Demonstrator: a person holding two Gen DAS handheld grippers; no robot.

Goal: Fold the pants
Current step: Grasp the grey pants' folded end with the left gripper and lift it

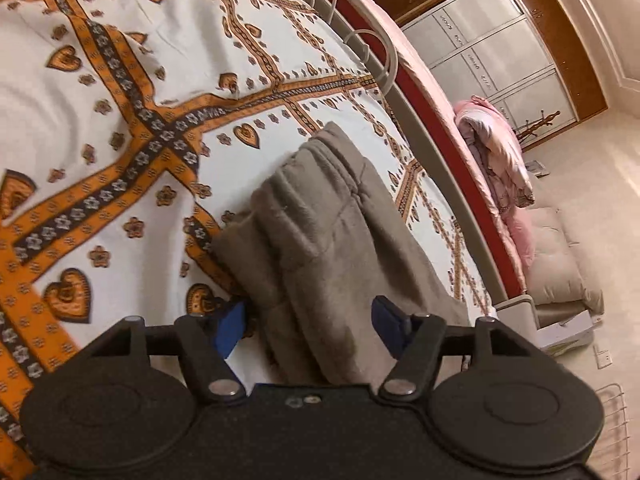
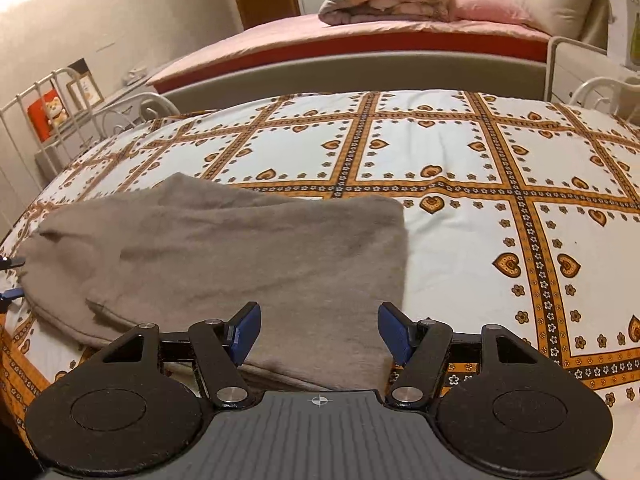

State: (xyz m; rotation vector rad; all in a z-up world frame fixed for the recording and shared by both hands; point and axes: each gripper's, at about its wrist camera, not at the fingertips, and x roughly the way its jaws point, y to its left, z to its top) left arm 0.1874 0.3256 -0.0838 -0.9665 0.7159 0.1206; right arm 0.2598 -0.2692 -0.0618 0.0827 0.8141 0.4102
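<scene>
The taupe fleece pants [image 1: 320, 236] lie folded on the patterned bed cover, running away from my left gripper toward the bed's far edge. My left gripper [image 1: 308, 328] is open, its blue pads to either side of the near end of the pants. In the right wrist view the pants [image 2: 224, 248] lie as a broad folded slab at the left. My right gripper [image 2: 320, 332] is open, its pads straddling the near right corner of the pants. The left gripper's tip [image 2: 12, 280] shows at the far left edge.
The white and orange heart-patterned cover [image 2: 500, 216] spreads wide to the right. A white metal bed frame [image 2: 40, 108] rims the bed. A second bed with pink bedding [image 2: 384, 0] stands beyond. A wire basket [image 1: 612, 420] and beige cushion [image 1: 560, 264] sit on the floor.
</scene>
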